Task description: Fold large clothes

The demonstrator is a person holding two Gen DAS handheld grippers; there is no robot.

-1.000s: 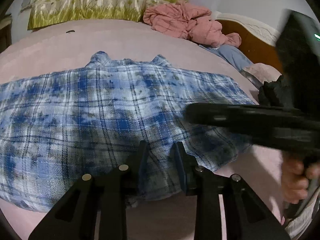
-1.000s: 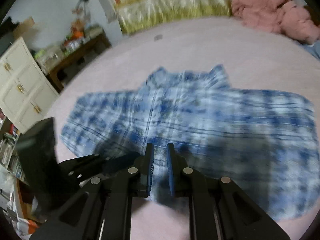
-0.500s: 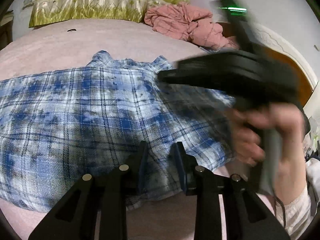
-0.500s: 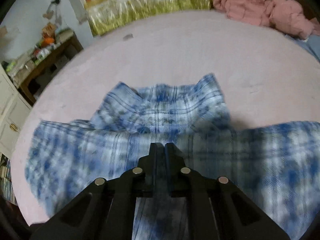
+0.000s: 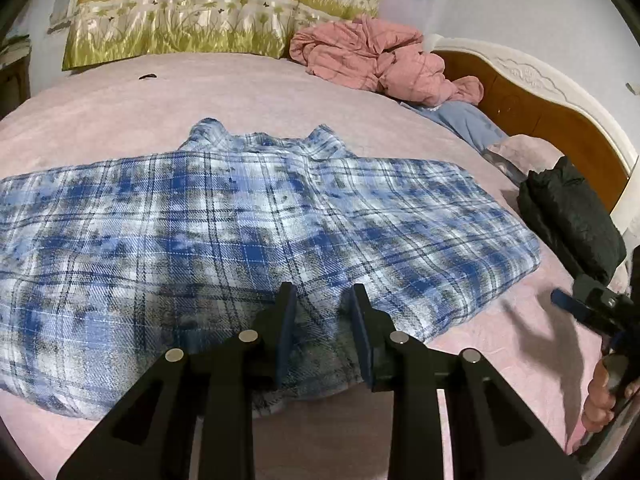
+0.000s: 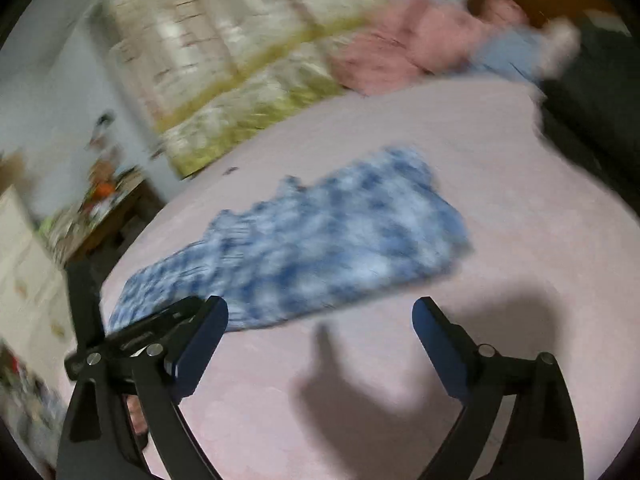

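Note:
A blue plaid shirt (image 5: 224,216) lies spread across the pink bed (image 5: 200,96), collar at the far side. My left gripper (image 5: 324,320) sits at its near hem, shut on a raised fold of the cloth. In the blurred right wrist view the plaid shirt (image 6: 320,248) lies ahead and to the left. My right gripper (image 6: 320,308) hangs over bare pink sheet to the right of the shirt, its jaws opening wide with nothing between them. It shows at the right edge of the left wrist view as the right gripper (image 5: 580,304), held by a hand (image 5: 600,400).
Crumpled pink clothes (image 5: 372,56) and a blue garment (image 5: 460,120) lie at the far right by the wooden headboard (image 5: 540,92). A black bundle (image 5: 572,216) sits right of the shirt. Floral pillows (image 5: 200,20) line the far edge. A white cabinet (image 6: 24,280) stands left of the bed.
My right gripper, shut on a shirt fold half a second ago, has let go, swung off to the right of the shirt and opened wide. The left gripper has stayed put.

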